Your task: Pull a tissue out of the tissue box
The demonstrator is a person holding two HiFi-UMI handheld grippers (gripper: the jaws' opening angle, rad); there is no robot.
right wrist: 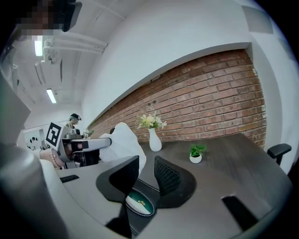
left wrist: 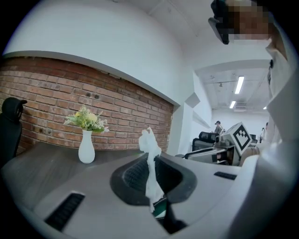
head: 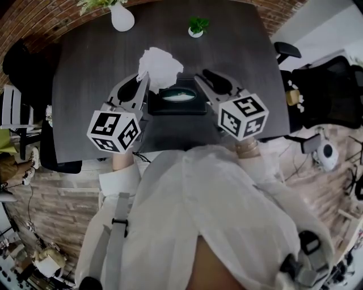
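Observation:
A dark tissue box (head: 193,107) with a green oval opening sits on the dark table (head: 91,62), just in front of me. My left gripper (head: 144,78) is shut on a white tissue (head: 160,65), which stands crumpled above the box's left end. In the left gripper view the tissue (left wrist: 149,144) runs up between the shut pads of my left gripper (left wrist: 150,163), with the box (left wrist: 161,208) showing just below. My right gripper (head: 203,77) hovers over the box's right end. In its own view my right gripper (right wrist: 147,170) is open and holds nothing, above the box (right wrist: 140,203) and beside the tissue (right wrist: 124,142).
A white vase (head: 122,17) with flowers stands at the table's far edge, and a small potted plant (head: 197,26) stands to its right. Black office chairs (head: 326,90) stand off the table's right side. A brick wall (right wrist: 210,93) runs behind the table.

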